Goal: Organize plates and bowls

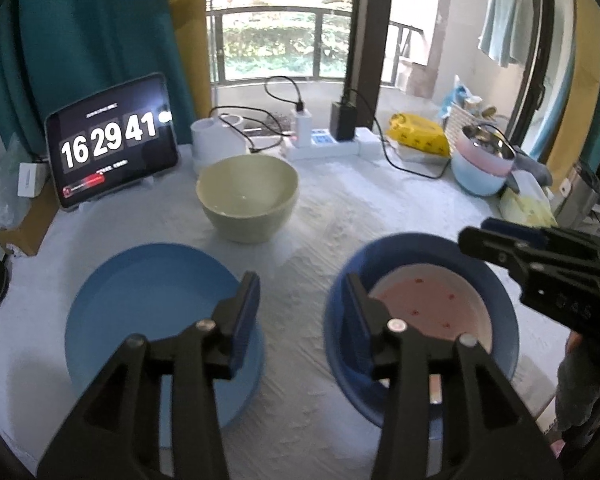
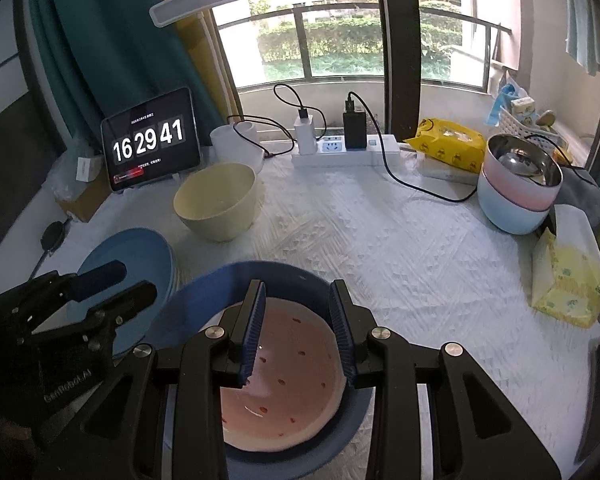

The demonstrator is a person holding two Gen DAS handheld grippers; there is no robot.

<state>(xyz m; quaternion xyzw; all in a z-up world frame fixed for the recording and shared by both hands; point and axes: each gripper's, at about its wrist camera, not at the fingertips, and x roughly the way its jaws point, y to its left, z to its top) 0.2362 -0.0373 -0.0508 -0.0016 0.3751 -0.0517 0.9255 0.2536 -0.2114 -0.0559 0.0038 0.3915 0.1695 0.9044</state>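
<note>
A pink speckled dish (image 2: pixel 296 384) sits inside a dark blue bowl (image 2: pixel 228 276) at the front of the white-clothed table (image 2: pixel 400 248). My right gripper (image 2: pixel 299 332) hovers over that dish, its jaws apart and nothing pinched. In the left wrist view it (image 1: pixel 496 236) hangs above the blue bowl's (image 1: pixel 400 244) far right rim. My left gripper (image 1: pixel 302 316) is open and empty over bare cloth, between a light blue plate (image 1: pixel 148 312) and the dark blue bowl; its right finger overlaps the bowl's left rim. A cream-green bowl (image 1: pixel 248 196) stands upright farther back.
A tablet showing a clock (image 1: pixel 112 148) leans at the back left. Along the window edge stand a white container (image 2: pixel 236 144) and a power strip (image 2: pixel 340 152) with cables. Stacked pastel bowls with a steel one (image 2: pixel 516 196), yellow wipes (image 2: pixel 448 144) and a tissue pack (image 2: pixel 568 276) crowd the right.
</note>
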